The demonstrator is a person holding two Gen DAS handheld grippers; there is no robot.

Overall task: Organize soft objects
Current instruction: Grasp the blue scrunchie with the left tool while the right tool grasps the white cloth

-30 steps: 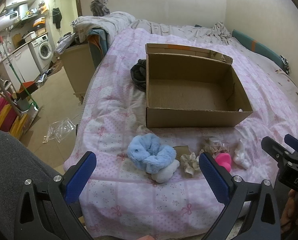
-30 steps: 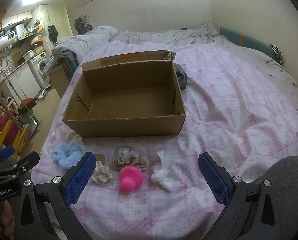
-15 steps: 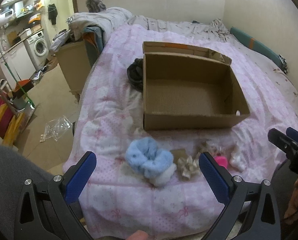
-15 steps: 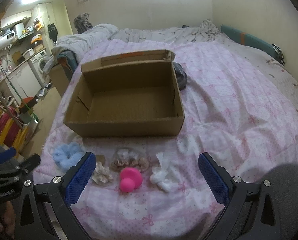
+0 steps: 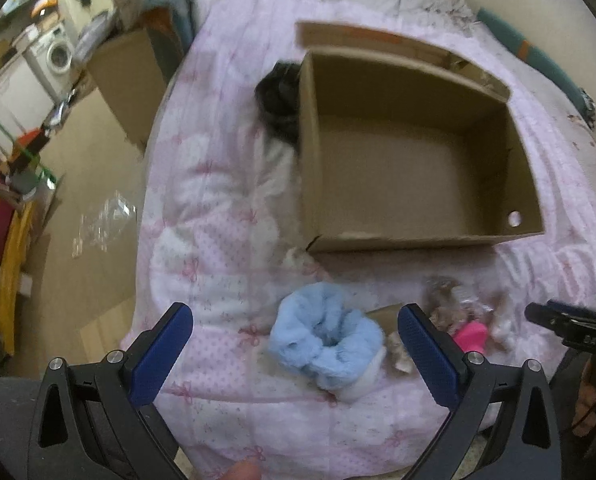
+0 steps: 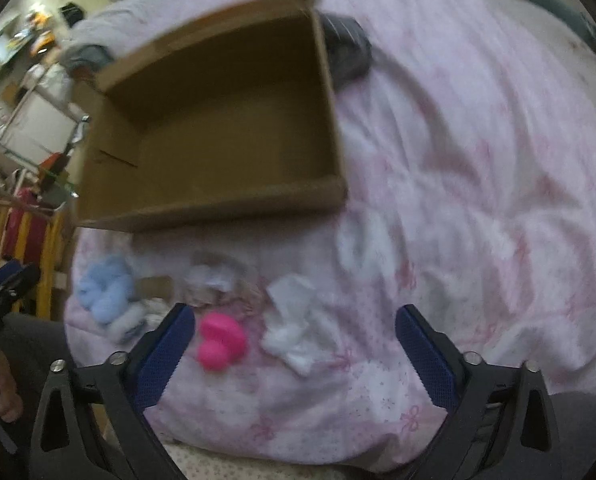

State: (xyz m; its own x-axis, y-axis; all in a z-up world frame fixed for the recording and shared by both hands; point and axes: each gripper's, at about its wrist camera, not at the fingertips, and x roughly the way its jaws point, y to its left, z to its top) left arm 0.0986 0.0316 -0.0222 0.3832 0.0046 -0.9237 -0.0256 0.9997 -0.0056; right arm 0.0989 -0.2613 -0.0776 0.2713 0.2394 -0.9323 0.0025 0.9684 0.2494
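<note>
Two claws hang over the near edge of the bed (image 5: 201,216), both spread wide with nothing between the pads; my right claw (image 6: 295,354) has just been closing a little, though it grips nothing. My left claw (image 5: 295,354) frames the blue scrunchie (image 5: 324,336), which lies on the pink quilt with a white fluffy piece tucked under it. My right claw looks down on the pink toy (image 6: 219,340) and the white cloth (image 6: 293,336) just beside it, with a beige bundle (image 6: 217,284) lying between them and the box. To do this well, I judge each claw should settle on one thing only, drop straight over its middle, and pinch the bulk rather than a loose fold, so the quilt does not come up with it. The cardboard box (image 5: 418,240) sits farther up the bed, flap open, and I see nothing inside it. A dark bundle (image 5: 279,96) rests against its outer wall.
</note>
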